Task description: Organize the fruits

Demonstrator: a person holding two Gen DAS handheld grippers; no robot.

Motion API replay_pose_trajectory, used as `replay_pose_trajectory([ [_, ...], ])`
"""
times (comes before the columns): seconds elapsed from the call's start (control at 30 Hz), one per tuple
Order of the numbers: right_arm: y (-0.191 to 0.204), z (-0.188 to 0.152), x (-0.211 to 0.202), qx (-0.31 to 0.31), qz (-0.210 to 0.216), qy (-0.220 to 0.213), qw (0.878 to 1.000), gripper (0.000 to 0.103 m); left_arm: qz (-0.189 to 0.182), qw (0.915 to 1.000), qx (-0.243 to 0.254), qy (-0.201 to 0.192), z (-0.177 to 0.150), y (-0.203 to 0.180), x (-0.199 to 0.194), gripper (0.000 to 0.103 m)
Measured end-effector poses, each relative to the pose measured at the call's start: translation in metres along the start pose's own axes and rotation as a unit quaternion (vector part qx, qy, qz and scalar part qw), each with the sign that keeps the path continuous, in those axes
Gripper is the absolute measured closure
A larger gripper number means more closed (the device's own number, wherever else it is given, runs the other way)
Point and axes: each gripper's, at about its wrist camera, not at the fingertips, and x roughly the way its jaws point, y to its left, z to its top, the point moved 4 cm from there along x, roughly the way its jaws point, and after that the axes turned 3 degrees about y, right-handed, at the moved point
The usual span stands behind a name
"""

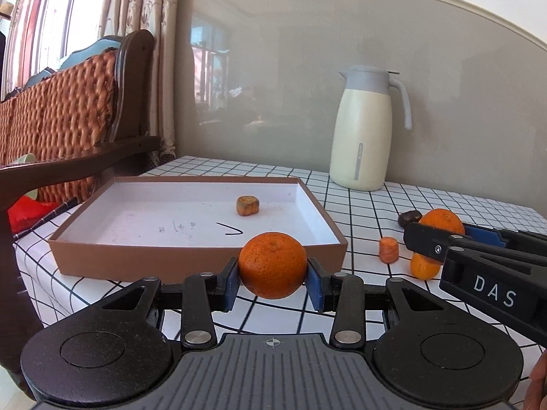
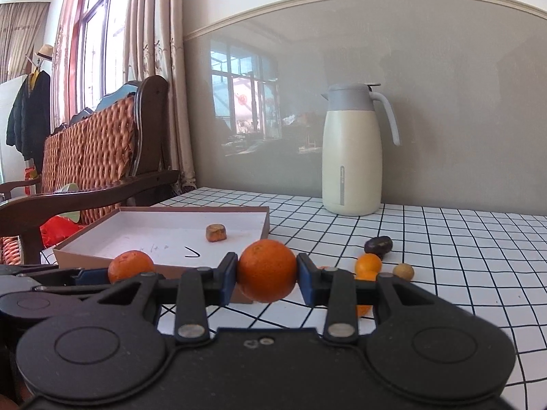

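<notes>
The left gripper (image 1: 272, 282) pinched an orange (image 1: 272, 265) between its blue pads (image 1: 315, 283), one pad pressed on each side of the fruit. That orange hung above the checked tablecloth (image 1: 427, 311), just in front of the near wall of the box (image 1: 191, 259). In the right wrist view the same orange (image 2: 131, 266) showed at the left, again just before the box (image 2: 95, 256).

The right gripper (image 2: 266, 282) pinched a second orange (image 2: 267, 270) the same way, its pads (image 2: 304, 282) tight against both sides. In the left wrist view this orange (image 1: 441, 222) sat at the right, between the right gripper's (image 1: 441, 235) black fingers, off the cloth (image 2: 461, 273).

The box was shallow, brown outside and white inside, with pen marks on its floor. One small brownish fruit piece (image 1: 247, 205) lay in it, toward the far side, well apart from both oranges; the right wrist view showed the piece (image 2: 216, 232) too.

On the cloth to the right of the box lay loose items: a short carrot chunk (image 1: 388, 249), a small orange fruit (image 2: 368, 266), a dark date-like fruit (image 2: 378, 245) and a small tan round fruit (image 2: 403, 271). The small orange fruit and the tan one lay near each other; the dark one was behind them.

A cream jug (image 1: 364, 130) with a grey lid and handle stood at the back of the table by the grey wall (image 1: 290, 68). A wooden sofa (image 1: 68, 112) with a woven cushion stood left of the table, with curtains (image 1: 143, 17) behind it.
</notes>
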Motion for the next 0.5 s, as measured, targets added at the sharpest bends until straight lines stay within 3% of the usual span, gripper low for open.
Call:
replay_pose_trajectory([
  [0.5, 0.021, 0.017, 0.02, 0.002, 0.014, -0.022, 1.0, 0.074, 0.072, 0.9962, -0.046, -0.019, 0.012, 0.067, 0.002, 0.062],
])
